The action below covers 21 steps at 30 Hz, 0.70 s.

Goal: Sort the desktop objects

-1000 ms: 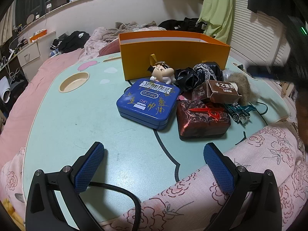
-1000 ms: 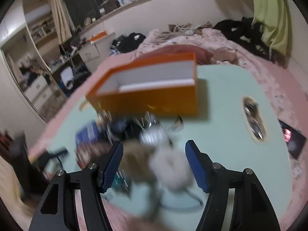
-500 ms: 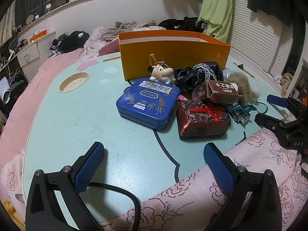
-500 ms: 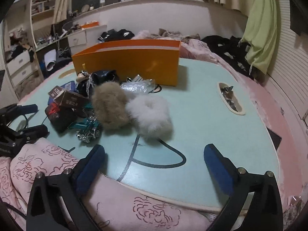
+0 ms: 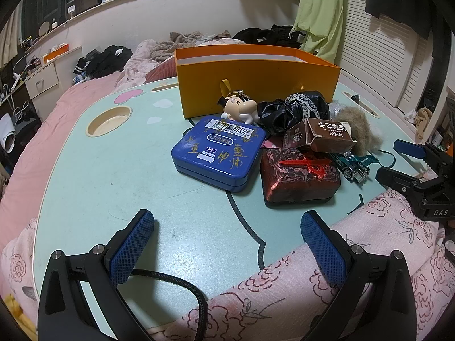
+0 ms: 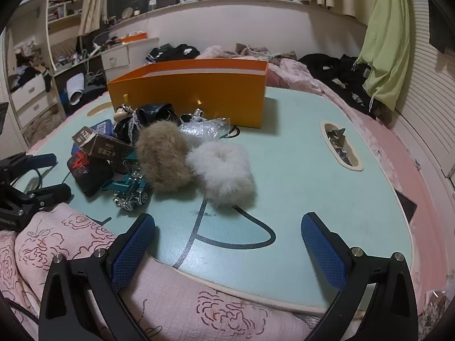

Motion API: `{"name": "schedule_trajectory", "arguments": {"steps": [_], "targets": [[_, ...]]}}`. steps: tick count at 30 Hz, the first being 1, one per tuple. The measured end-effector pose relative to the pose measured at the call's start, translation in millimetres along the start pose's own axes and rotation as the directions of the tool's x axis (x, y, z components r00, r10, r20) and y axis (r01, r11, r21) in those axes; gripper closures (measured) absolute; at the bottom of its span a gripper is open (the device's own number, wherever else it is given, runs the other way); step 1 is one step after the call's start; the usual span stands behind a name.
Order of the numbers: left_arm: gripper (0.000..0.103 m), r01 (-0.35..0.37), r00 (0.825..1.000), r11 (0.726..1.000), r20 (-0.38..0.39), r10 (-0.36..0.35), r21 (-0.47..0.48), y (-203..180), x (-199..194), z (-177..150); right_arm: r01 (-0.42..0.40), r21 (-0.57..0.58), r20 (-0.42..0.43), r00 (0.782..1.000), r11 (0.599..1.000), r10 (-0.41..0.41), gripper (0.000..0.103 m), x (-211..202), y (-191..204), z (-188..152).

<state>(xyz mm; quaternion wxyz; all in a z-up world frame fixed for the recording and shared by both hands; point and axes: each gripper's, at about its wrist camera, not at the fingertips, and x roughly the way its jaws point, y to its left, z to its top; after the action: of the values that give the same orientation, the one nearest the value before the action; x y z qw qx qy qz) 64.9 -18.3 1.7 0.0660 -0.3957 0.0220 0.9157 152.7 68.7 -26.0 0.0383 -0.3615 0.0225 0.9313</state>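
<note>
- Our left tool hangs over the table's near edge, jaws wide apart with nothing between them.
- Our right tool also stands fully spread and empty at that near edge.
- The orange box sits toward the far edge; the blue tin, red case, toy car and two fur puffs cluster just before it.
</note>
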Motion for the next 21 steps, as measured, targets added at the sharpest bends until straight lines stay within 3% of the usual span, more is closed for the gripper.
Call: {"name": "schedule_trajectory", "arguments": {"steps": [21], "targets": [[0.0,0.0,1.0,1.0,0.0,0.0,0.001,-0.5,-0.1,0.0,0.011,0.0,-0.009,1.0,1.0,-0.011,0.0,-2.5,4.7,2.3]]}}
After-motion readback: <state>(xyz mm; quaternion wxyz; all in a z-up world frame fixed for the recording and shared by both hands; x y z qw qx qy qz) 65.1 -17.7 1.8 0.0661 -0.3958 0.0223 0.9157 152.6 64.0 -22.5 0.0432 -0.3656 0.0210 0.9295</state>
